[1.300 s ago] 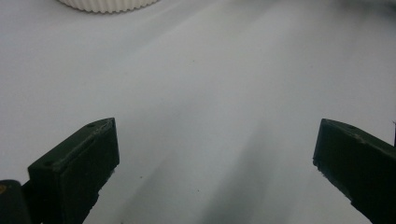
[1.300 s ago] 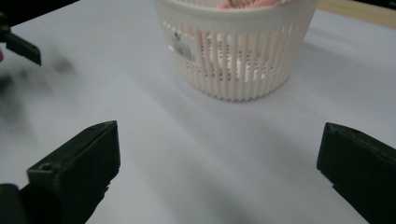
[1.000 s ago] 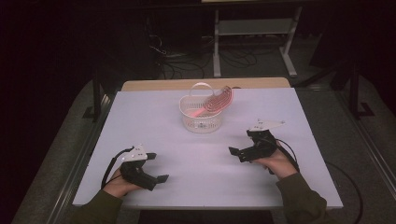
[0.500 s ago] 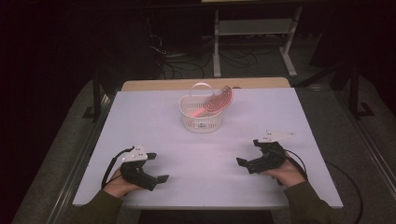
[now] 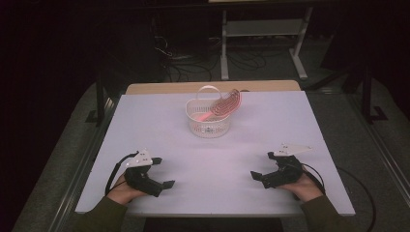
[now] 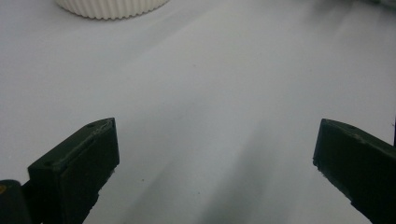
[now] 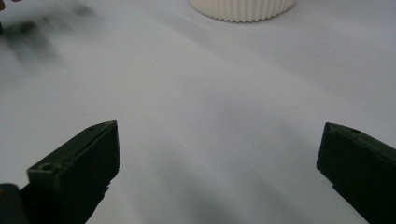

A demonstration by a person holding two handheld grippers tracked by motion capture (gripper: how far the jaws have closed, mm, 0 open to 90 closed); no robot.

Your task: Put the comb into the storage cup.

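While both hands rest near the front edge of the tabletop, the white basket stands well away from them, toward the far side and about midway between the two. A pink hairbrush leans in the basket, its head tilted up over the right side of the rim and its handle slanting down inside. A thin white handle arches over the basket's far rim.

At the left, the left gripper lies low on the tabletop in the person's left hand, pointing toward the middle of the table. Its jaws stand wide apart and hold nothing; in the left gripper view bare tabletop lies between them, and the ribbed foot of the basket shows far ahead, up and to the left of the gap.

At the right, the right gripper sits in the person's right hand, also low over the tabletop and aimed inward toward the middle. Its jaws are likewise spread wide with nothing between them. In the right gripper view the ribbed foot of the basket stands far ahead, slightly right of the centre of the gap, with bare tabletop between it and the jaws. Neither gripper touches the basket or the hairbrush.
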